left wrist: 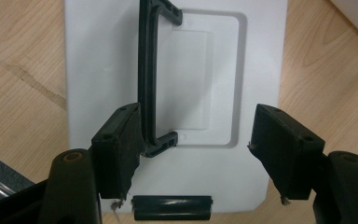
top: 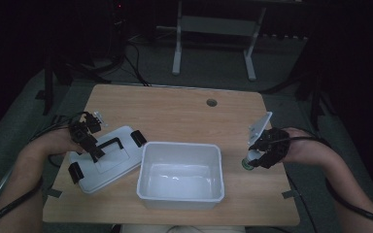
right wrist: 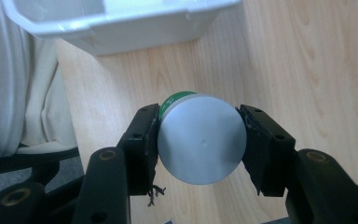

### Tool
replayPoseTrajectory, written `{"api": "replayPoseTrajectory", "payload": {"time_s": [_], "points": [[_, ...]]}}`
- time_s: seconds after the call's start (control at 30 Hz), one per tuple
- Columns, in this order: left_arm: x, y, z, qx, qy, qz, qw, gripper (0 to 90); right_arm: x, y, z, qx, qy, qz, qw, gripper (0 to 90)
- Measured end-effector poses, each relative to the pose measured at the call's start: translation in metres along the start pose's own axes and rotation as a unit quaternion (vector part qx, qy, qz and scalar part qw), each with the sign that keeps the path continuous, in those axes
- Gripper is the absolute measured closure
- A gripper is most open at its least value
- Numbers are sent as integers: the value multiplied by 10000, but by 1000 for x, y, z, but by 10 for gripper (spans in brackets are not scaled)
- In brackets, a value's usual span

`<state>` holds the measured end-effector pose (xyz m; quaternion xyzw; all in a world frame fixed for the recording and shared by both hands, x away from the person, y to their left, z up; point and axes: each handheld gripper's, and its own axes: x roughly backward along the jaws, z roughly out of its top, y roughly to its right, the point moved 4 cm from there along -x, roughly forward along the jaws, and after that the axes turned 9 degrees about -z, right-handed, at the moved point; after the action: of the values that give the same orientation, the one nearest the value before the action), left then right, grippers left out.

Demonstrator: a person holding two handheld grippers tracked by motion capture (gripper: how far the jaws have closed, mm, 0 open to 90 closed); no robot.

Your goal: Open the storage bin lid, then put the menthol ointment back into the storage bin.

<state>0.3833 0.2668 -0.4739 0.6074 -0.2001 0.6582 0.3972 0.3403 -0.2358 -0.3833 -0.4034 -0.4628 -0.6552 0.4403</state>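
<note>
A white lid (top: pixel 108 167) with a black handle (top: pixel 110 144) lies flat on the wooden table, left of an open white bin (top: pixel 179 145). My left gripper (top: pixel 93 151) hovers over the lid. In the left gripper view its jaws stand open (left wrist: pixel 200 154), with the handle (left wrist: pixel 148 79) just beside the left pad and the lid (left wrist: pixel 98 70) below. My right gripper (top: pixel 255 159) is lifted off the table to the right of the bin. It is shut on a round can (right wrist: pixel 200 137) with a silver end and a green band; the can (top: pixel 248 165) points toward the bin.
The bin (right wrist: pixel 135 28) is empty inside. Black clips sit on the lid's ends (left wrist: pixel 172 207). A cable hole (top: pixel 211 102) marks the table's far side. A metal stand (top: pixel 213 29) is on the floor beyond. White cloth (right wrist: pixel 14 93) hangs past the table's near edge.
</note>
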Motion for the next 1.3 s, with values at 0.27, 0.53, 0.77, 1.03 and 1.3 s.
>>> {"api": "replayPoseTrajectory", "payload": {"time_s": [0.27, 0.53, 0.77, 1.03, 1.3], "points": [[0, 1, 2, -19, 4, -3, 10000, 338, 20, -10, 28, 287, 94, 27, 9995, 499], [-2, 0, -1, 13, 12, -24, 10000, 338, 25, -30, 63, 749, 234, 152, 9968, 498], [-1, -1, -2, 19, -18, 4, 10000, 337, 14, -43, 84, 1054, 362, 298, 9933, 499], [-1, 0, -2, -2, 4, 4, 10000, 338, -8, -53, 102, 1269, 319, 405, 9906, 498], [-2, -1, -2, -10, 3, 8, 10000, 338, -32, -56, 108, 1275, 173, 418, 9908, 498]]}}
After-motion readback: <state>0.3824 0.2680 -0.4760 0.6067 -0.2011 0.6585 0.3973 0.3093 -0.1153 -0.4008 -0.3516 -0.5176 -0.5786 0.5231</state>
